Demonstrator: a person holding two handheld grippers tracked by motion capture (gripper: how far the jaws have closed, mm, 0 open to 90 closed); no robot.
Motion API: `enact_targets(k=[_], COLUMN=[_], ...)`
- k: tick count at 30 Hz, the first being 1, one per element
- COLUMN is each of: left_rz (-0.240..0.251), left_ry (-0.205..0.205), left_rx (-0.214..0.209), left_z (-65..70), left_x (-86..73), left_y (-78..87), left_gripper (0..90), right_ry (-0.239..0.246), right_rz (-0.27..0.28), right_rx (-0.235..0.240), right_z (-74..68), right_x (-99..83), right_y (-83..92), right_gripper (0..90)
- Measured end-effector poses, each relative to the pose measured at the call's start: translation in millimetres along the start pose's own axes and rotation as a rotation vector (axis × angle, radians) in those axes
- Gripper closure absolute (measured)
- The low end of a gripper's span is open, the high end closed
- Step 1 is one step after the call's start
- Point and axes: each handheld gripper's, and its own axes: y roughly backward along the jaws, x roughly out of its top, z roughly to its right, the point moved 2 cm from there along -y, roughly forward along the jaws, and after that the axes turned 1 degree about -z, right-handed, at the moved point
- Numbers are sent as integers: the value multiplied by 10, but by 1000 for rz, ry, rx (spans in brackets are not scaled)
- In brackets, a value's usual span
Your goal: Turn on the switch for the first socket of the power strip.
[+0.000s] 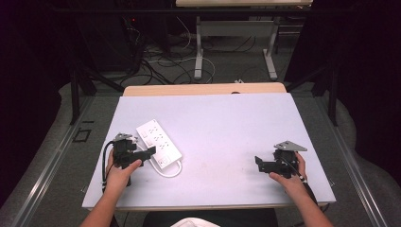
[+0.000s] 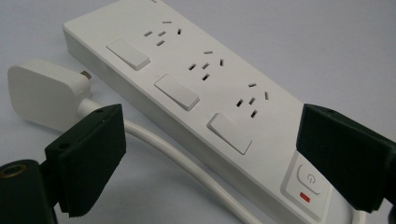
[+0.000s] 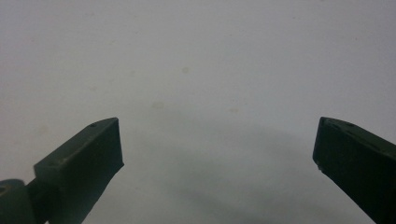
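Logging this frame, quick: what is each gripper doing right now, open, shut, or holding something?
Left gripper: open, holding nothing, jaws spread in front of the white power strip.
Right gripper: open, holding nothing, over the table.

table (image 1: 227,118): pale lavender top, wood edge at far side | on it: white power strip (image 1: 158,141) left-front, its white cable (image 1: 170,170) and plug (image 2: 39,95) beside it

My right gripper (image 3: 217,149) hanging over bare pale tabletop (image 3: 196,60), my two black jaws spread wide apart, nothing between them, faint specks on the surface, soft shadow beneath
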Motion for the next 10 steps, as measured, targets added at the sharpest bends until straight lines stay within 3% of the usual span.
enact_targets(k=[10], left_rz=[4], left_ry=[0], left_rx=[1], left_z=[-14], left_x=[5], left_y=[8], left_gripper=[82], right_ry=[-4], right_rz=[0], right_rx=[-3], right_z=[3], right_x=[1], right_y=[-3], right_gripper=[8])
